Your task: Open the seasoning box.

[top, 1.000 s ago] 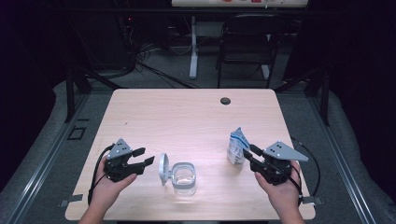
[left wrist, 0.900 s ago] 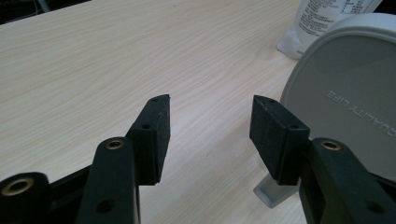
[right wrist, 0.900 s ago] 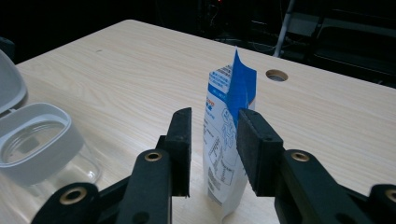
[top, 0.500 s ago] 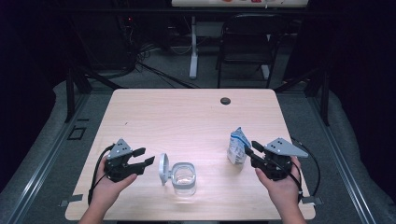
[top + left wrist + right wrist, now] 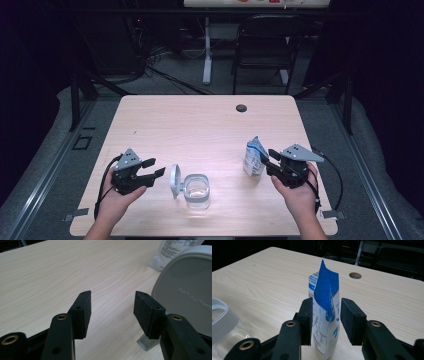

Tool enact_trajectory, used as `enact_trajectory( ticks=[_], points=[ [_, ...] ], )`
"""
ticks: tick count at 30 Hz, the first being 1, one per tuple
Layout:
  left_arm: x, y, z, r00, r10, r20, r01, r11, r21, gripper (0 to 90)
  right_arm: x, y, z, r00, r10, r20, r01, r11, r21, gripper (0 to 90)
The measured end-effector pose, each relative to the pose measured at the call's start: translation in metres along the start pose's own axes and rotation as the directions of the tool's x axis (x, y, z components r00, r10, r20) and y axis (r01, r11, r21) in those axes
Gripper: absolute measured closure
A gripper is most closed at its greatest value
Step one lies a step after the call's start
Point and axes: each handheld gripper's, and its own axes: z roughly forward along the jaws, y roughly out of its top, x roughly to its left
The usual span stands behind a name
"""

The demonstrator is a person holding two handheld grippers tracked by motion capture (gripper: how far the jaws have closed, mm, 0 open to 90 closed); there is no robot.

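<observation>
A blue and white pouch (image 5: 254,156) (image 5: 325,310) stands upright on the table's right side. My right gripper (image 5: 266,160) (image 5: 326,302) has its jaws on either side of the pouch. They have just been opening: a gap shows at the right pad and the left pad sits close against the pouch. A clear glass jar (image 5: 196,190) (image 5: 222,320) stands front centre, its grey hinged lid (image 5: 175,180) (image 5: 187,292) swung up. My left gripper (image 5: 156,167) (image 5: 112,296) rests open and empty just left of that lid. The pouch (image 5: 172,250) shows beyond the lid.
The wooden table (image 5: 200,130) has a round cable hole (image 5: 241,108) near its far edge. A dark chair (image 5: 265,50) and cables stand behind the table. Both hands rest near the front edge.
The right gripper's jaws stand a little wider around the pouch than before. The left hand and the jar have not moved.
</observation>
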Motion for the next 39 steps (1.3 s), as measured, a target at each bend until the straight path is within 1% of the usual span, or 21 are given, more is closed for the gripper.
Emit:
enact_trajectory(
  ticks=[2, 5, 10, 11, 13, 18, 21, 22, 23, 26, 31, 33, 36, 39],
  points=[
    [0.0, 0.0, 0.0, 1.0, 0.0, 0.001, 0.0, 1.0, 0.0, 49.1, 0.0, 0.001, 0.003, 1.0, -0.004, -0.002, 0.004, 1.0, 0.013, 63.1],
    [0.0, 0.0, 0.0, 1.0, -0.001, 0.002, 0.001, 1.0, 0.0, 49.1, 0.0, 0.001, 0.007, 1.0, -0.001, 0.001, 0.001, 1.0, 0.013, 63.6],
    [0.0, 0.0, 0.0, 1.0, -0.003, -0.001, 0.003, 1.0, -0.006, 49.1, 0.002, 0.004, 0.012, 1.0, 0.0, -0.004, 0.0, 1.0, 0.016, 69.4],
    [0.0, 0.0, 0.0, 1.0, -0.003, -0.001, 0.003, 1.0, -0.006, 49.1, 0.002, 0.004, 0.012, 1.0, 0.0, -0.004, 0.0, 1.0, 0.016, 69.4],
    [0.0, 0.0, 0.0, 1.0, -0.003, -0.001, 0.003, 1.0, -0.006, 49.1, 0.001, 0.005, 0.013, 0.9999, 0.007, -0.013, -0.007, 1.0, 0.021, 73.6],
    [0.0, 0.0, 0.0, 1.0, 0.001, 0.0, -0.001, 1.0, 0.0, 49.0, 0.0, 0.007, 0.013, 0.9999, -0.007, -0.008, 0.007, 1.0, 0.027, 80.4],
    [0.0, 0.0, 0.0, 1.0, 0.0, 0.0, 0.0, 1.0, 0.0, 49.1, -0.001, 0.007, 0.013, 0.9998, -0.005, -0.021, 0.005, 1.0, 0.031, 84.8],
    [0.0, 0.0, 0.0, 1.0, 0.0, 0.0, 0.0, 1.0, 0.0, 49.1, -0.001, 0.007, 0.013, 0.9998, -0.005, -0.021, 0.005, 1.0, 0.031, 84.8],
    [0.0, 0.0, 0.0, 1.0, 0.0, 0.0, 0.0, 1.0, 0.0, 49.1, -0.001, 0.007, 0.013, 0.9997, -0.006, -0.025, 0.007, 0.999, 0.034, 87.4],
    [0.0, 0.0, 0.0, 1.0, -0.001, 0.001, 0.001, 1.0, 0.001, 49.1, -0.001, 0.008, 0.013, 0.9992, 0.004, -0.04, -0.003, 0.999, 0.036, 88.6],
    [0.001, 0.0, 0.0, 1.0, -0.004, -0.002, 0.004, 1.0, -0.006, 49.1, -0.001, 0.009, 0.013, 0.9984, 0.008, -0.055, -0.006, 0.999, 0.045, 90.0],
    [0.001, 0.0, 0.0, 1.0, -0.005, 0.0, 0.005, 1.0, 0.0, 49.2, -0.001, 0.009, 0.013, 0.9977, 0.01, -0.067, -0.007, 0.999, 0.05, 90.0],
    [0.001, 0.0, 0.0, 1.0, -0.006, -0.004, 0.006, 1.0, -0.008, 49.2, -0.001, 0.009, 0.013, 0.9975, 0.007, -0.07, -0.004, 0.999, 0.054, 90.0],
    [0.001, -0.001, 0.0, 1.0, -0.007, -0.005, 0.007, 1.0, -0.006, 49.2, 0.001, 0.011, 0.013, 0.9973, -0.001, -0.074, 0.006, 0.999, 0.054, 90.0]
  ],
)
